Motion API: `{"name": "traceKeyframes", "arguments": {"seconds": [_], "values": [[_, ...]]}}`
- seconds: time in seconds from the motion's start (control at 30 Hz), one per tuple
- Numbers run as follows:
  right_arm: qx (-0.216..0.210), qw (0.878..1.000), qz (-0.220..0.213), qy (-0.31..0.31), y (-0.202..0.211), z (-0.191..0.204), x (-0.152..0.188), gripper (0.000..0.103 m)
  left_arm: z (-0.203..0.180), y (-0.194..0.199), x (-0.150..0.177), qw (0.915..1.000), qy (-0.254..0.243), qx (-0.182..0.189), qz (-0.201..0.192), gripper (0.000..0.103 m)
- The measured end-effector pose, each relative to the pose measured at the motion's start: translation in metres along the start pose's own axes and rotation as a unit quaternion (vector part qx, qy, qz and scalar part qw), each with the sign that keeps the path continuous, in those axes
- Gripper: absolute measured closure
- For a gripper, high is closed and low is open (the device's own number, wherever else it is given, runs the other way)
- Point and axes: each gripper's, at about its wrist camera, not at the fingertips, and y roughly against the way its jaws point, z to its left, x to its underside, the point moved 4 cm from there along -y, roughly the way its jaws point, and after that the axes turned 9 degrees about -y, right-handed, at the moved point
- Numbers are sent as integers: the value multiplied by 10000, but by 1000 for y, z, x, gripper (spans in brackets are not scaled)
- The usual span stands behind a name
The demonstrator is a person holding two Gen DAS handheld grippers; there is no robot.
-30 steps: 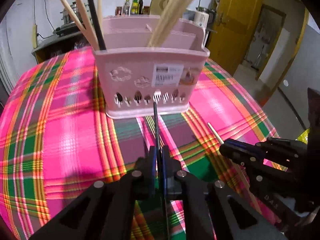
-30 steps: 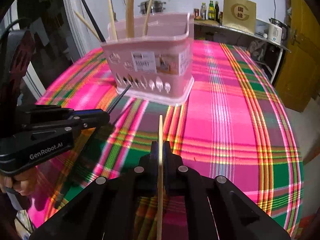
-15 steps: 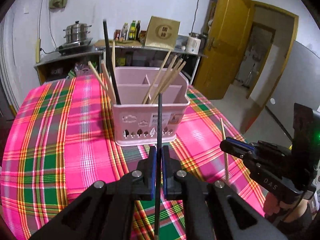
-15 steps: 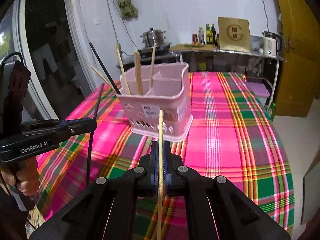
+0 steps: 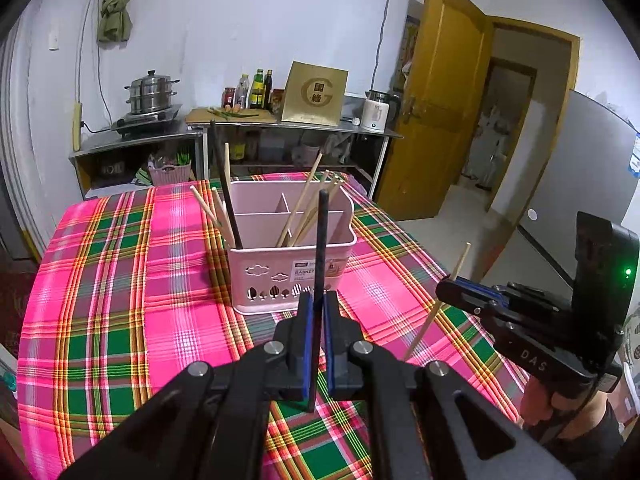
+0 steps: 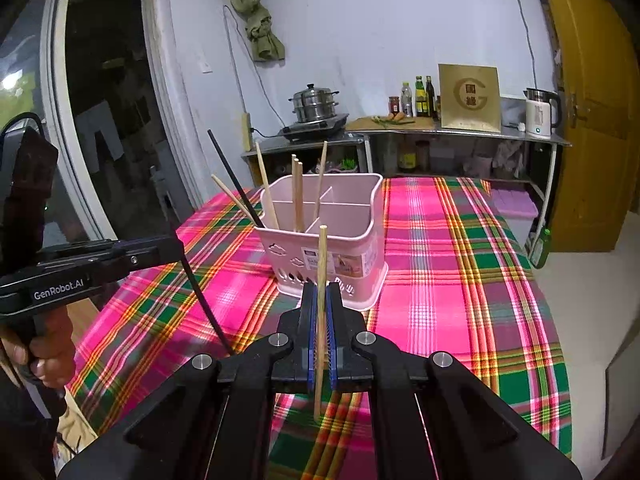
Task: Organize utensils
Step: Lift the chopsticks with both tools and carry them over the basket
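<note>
A pink utensil basket [image 5: 280, 268] [image 6: 352, 248] with dividers stands on the plaid tablecloth, holding several wooden chopsticks [image 5: 298, 210] and one black chopstick [image 5: 226, 192]. My left gripper [image 5: 316, 300] is shut on a black chopstick [image 5: 320, 240] held upright, in front of and above the basket. My right gripper [image 6: 320, 292] is shut on a wooden chopstick [image 6: 321, 264], also upright, short of the basket. Each gripper shows in the other's view: the right one [image 5: 446, 286] at the right, the left one [image 6: 176, 246] at the left.
The plaid-covered table [image 5: 120, 300] spreads around the basket. Behind it a metal counter [image 5: 280, 128] carries a steamer pot [image 5: 151, 90], bottles, a gold box and a kettle [image 5: 376, 112]. A yellow door [image 5: 440, 100] stands open at the right. A hand [image 6: 48, 356] grips the left tool.
Both grippers have risen and drawn back from the basket, each with its chopstick, which now stands more upright. The basket looks smaller and farther away.
</note>
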Motion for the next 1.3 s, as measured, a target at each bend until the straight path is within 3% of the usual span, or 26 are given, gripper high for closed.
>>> {"name": "traceKeyframes", "arguments": {"seconds": [0.57, 1.07, 1.3], "values": [[-131, 9995, -231, 197, 11, 18, -17, 99, 8, 13, -7, 10000, -15, -66, -28, 98], [-493, 9943, -851, 410, 12, 58, -80, 99, 27, 52, -80, 9973, -116, -289, -666, 98], [-600, 9906, -1162, 399, 6, 66, -112, 99, 38, 49, -114, 9954, -154, -426, -840, 98]]}}
